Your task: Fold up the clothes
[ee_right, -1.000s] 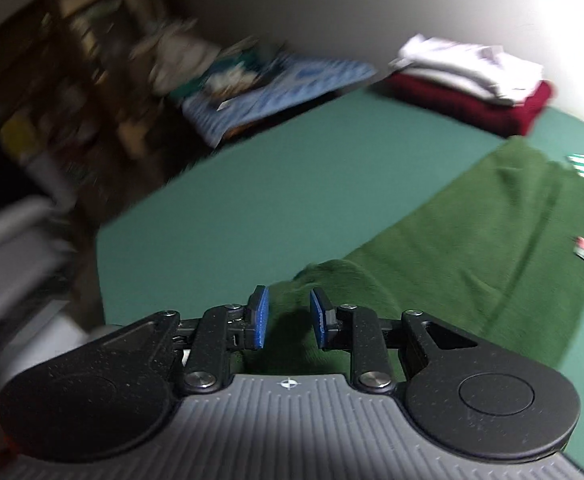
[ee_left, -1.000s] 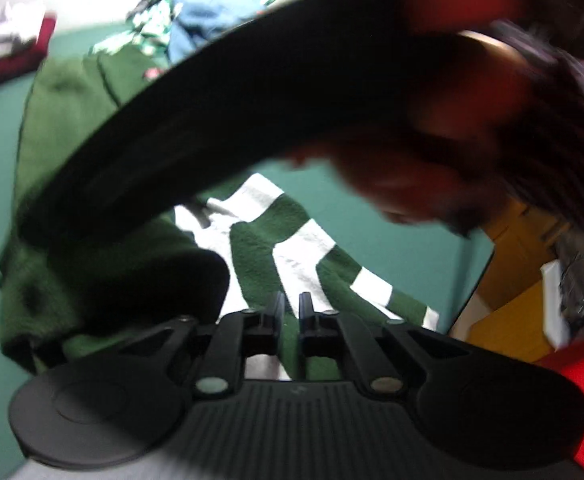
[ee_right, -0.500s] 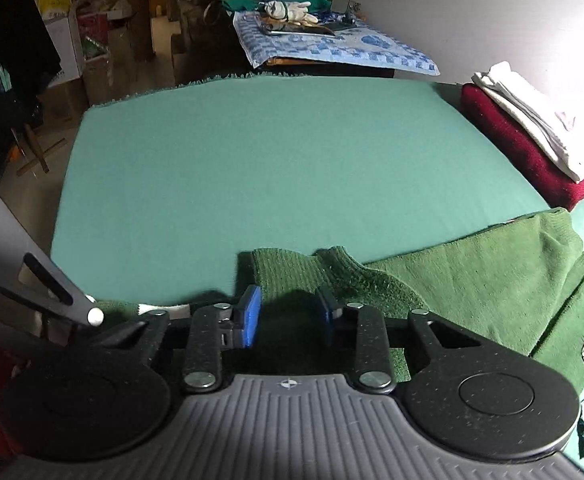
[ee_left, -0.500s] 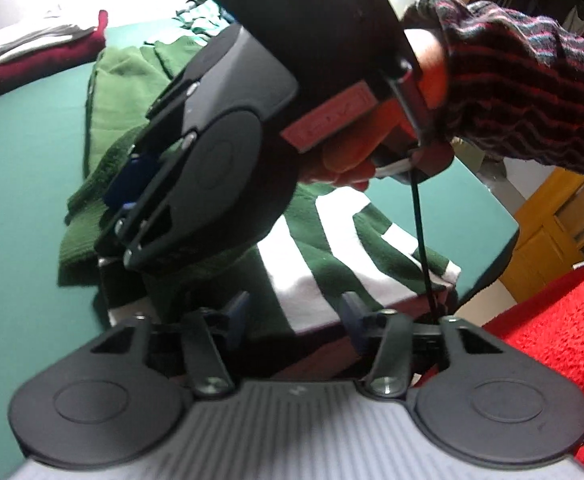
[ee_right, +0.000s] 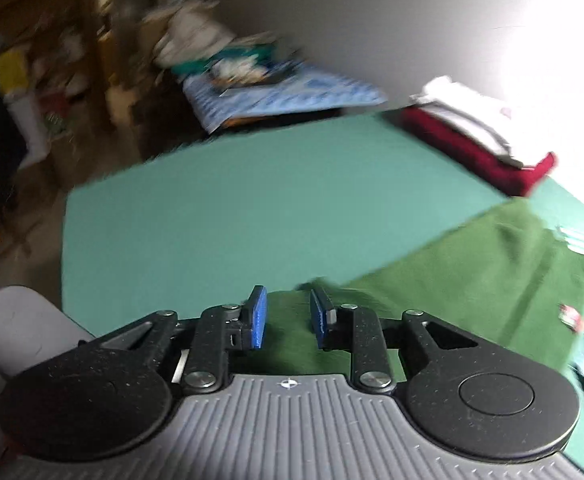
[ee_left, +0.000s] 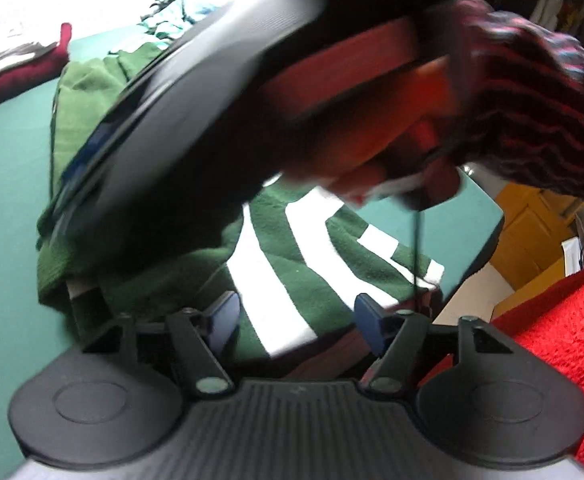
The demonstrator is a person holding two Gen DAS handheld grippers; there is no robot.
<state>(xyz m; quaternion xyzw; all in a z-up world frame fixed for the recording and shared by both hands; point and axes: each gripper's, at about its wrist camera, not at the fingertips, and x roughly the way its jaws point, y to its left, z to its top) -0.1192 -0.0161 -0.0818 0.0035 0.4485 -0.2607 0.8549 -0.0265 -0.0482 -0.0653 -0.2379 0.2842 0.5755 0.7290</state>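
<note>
You are in a home room: a wide green table (ee_right: 251,208), a folded clothes stack (ee_right: 480,136) far right, cluttered wooden shelves (ee_right: 51,60) far left.

Our left gripper (ee_left: 294,322), jaws opening, hovers over a green-and-white striped sweater (ee_left: 275,264) on the teal table (ee_left: 7,200), while our right gripper (ee_left: 195,92) crosses blurred above.
</note>
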